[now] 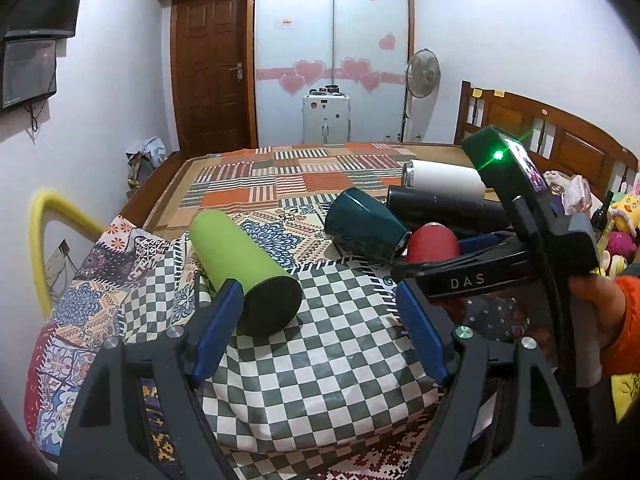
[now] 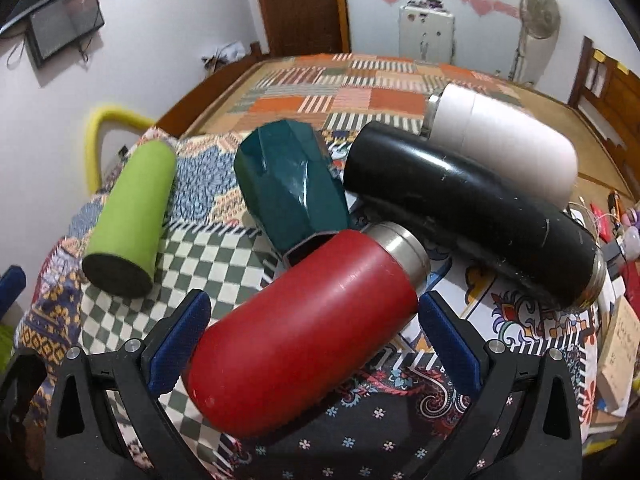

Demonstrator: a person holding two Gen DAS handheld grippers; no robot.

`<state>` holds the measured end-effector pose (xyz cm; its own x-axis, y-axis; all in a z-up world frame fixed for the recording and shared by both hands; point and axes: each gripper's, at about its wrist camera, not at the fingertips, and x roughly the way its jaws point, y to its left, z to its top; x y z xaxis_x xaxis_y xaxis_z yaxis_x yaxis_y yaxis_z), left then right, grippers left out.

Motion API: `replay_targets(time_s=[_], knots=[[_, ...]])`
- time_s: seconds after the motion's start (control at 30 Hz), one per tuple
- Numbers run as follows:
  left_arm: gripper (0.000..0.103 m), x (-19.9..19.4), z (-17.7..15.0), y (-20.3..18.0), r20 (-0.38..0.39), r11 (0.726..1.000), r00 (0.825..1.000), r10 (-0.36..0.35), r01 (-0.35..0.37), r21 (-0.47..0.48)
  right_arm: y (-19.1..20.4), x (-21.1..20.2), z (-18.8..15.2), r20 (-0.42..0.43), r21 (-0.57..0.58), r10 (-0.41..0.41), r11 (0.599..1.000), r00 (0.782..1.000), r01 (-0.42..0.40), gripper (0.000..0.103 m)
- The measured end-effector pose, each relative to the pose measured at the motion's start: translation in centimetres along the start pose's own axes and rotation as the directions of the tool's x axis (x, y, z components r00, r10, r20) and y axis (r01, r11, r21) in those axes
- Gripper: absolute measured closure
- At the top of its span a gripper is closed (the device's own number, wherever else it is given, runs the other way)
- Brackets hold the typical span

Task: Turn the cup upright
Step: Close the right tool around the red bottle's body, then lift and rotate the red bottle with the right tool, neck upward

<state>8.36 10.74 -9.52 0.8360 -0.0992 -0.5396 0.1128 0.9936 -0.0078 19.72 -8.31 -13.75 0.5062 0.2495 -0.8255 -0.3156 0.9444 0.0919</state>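
Note:
Several cups lie on their sides on a patchwork cloth. A green cup [image 1: 244, 268] [image 2: 130, 216] lies at the left. My left gripper [image 1: 320, 332] is open, its left finger [image 1: 216, 328] just beside the green cup's base. A red cup [image 2: 304, 332] [image 1: 432, 245] lies between the wide-open fingers of my right gripper [image 2: 316, 340], its steel neck pointing away. Whether the pads touch it I cannot tell. A dark teal faceted cup [image 2: 292, 188] [image 1: 364, 224], a black flask [image 2: 472, 208] [image 1: 444, 208] and a white flask [image 2: 504, 136] [image 1: 444, 180] lie beyond.
The cups rest on a bed [image 1: 304, 172] with a wooden headboard [image 1: 560, 140] at right. A yellow chair frame [image 1: 40, 236] stands at left. Stuffed toys [image 1: 624, 216] and small items [image 2: 616, 344] crowd the right edge. A door [image 1: 208, 68], wardrobe and fan [image 1: 422, 74] stand behind.

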Motion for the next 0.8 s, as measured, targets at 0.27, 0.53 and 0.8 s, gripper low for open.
replay_targets(time_s=[0.27,0.53,0.8], knots=[[0.024,0.6,-0.1,-0.9,-0.022,1.0,1.0,-0.005,0.006,0.014,-0.7,-1.2,-1.5,-0.046,-0.149,0.038,0.988,0.998,-0.045,0.01],[0.024,0.6,0.3,-2.0,-0.023,1.0,1.0,-0.006,0.006,0.03,-2.7,-2.6,-2.0,-0.059,-0.161,0.073,0.983,0.996,-0.082,0.02],[0.024,1.0,0.4,-2.9,-0.032,0.999,0.999,-0.016,0.018,0.037,-3.7,-3.2,-2.6,-0.08,-0.072,0.067,0.995,0.995,-0.073,0.016]])
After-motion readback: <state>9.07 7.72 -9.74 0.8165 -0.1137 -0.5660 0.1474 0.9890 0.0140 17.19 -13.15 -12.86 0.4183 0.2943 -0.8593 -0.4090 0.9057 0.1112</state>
